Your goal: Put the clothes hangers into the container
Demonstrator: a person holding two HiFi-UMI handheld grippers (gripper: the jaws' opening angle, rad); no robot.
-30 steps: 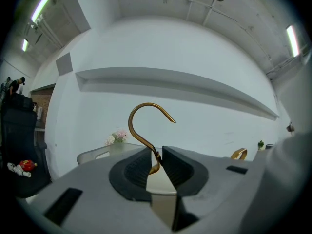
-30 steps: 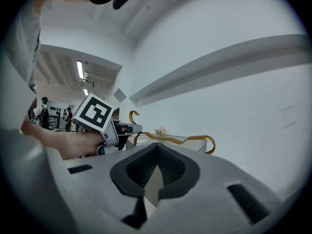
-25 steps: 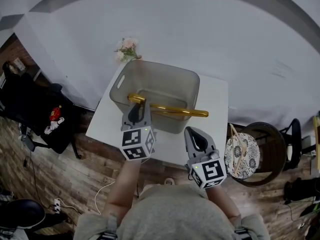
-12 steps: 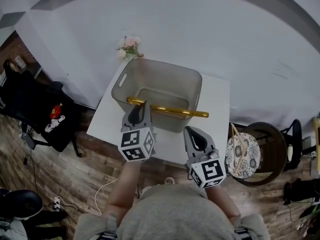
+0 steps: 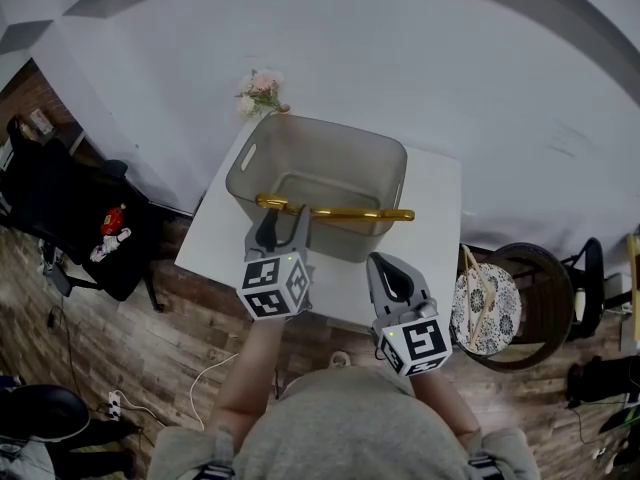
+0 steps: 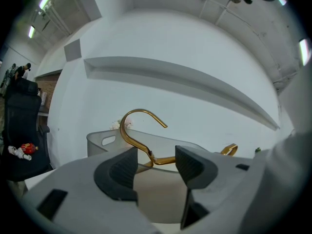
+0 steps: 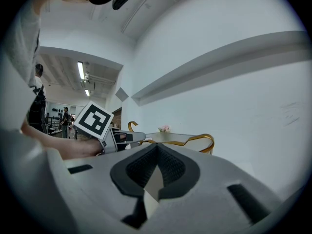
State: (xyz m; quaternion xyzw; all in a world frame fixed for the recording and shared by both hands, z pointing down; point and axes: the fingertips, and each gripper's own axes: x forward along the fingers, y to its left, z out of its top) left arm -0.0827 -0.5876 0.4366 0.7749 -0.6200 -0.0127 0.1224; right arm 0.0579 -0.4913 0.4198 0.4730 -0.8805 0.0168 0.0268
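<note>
Gold hanger (image 5: 335, 211) laid across bin (image 5: 350, 240) rim, hook between left gripper (image 5: 280, 226) jaws just opened wide, pads clear of it; right gripper (image 5: 388, 268) closed, empty, just beside.

The right gripper (image 7: 156, 155) held its jaws pressed together, pad against pad; beyond them a gold hanger (image 7: 197, 138) lay along the top of the container (image 7: 170, 135), small pink flowers (image 7: 165, 128) behind it

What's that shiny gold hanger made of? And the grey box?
The hanger is probably metal with a glossy gold finish: it is thin and glinting. The box seems to be frosted grey plastic: its thin walls look half see-through, with a moulded handle slot.
</note>
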